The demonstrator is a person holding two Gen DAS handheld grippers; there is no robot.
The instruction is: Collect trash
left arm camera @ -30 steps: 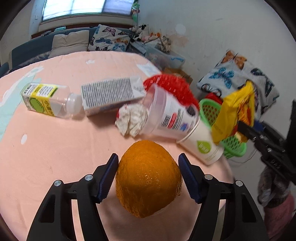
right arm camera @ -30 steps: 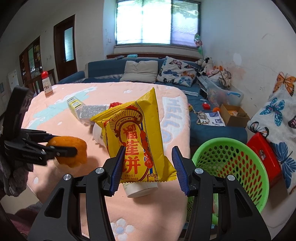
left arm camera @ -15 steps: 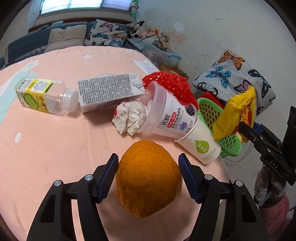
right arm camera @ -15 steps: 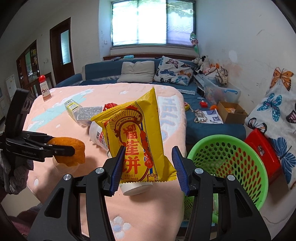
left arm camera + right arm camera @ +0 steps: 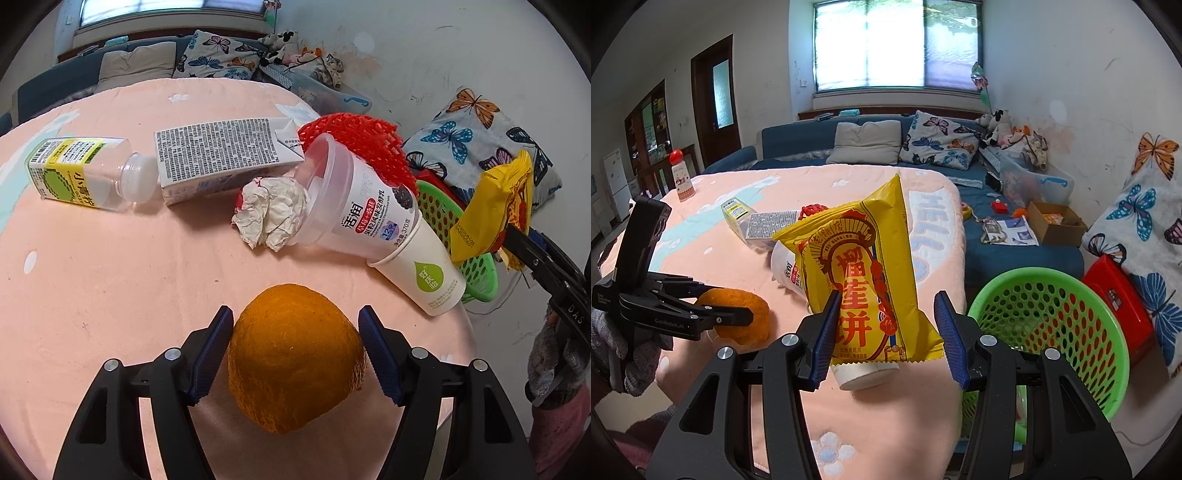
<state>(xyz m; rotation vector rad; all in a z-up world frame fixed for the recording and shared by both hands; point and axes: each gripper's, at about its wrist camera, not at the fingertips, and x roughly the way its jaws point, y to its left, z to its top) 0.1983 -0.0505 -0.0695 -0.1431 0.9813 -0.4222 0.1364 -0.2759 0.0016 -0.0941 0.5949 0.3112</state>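
An orange [image 5: 295, 365] sits between the blue pads of my left gripper [image 5: 295, 321], low over the pink tablecloth [image 5: 110, 295]. The jaws are opening, with the pads still against its sides. From the right wrist view the left gripper [image 5: 733, 314] and orange [image 5: 746, 317] are at the left. My right gripper [image 5: 884, 332] is shut on a yellow snack bag [image 5: 864, 269], held upright beside the green basket [image 5: 1049, 275]. Beyond the orange lie a crumpled tissue [image 5: 273, 214], a yogurt cup [image 5: 354, 206], a paper cup [image 5: 424, 273], a carton [image 5: 221, 151] and a plastic bottle [image 5: 81, 170].
A red mesh net [image 5: 354, 136] lies behind the yogurt cup at the table's edge. A red box [image 5: 1119, 299] stands on the floor past the basket. A blue sofa [image 5: 798, 133] with cushions runs along the back wall. A red-capped bottle [image 5: 681, 177] stands far left on the table.
The left gripper has sunk a little toward the table with the orange between its pads. The right gripper and the snack bag have not moved.
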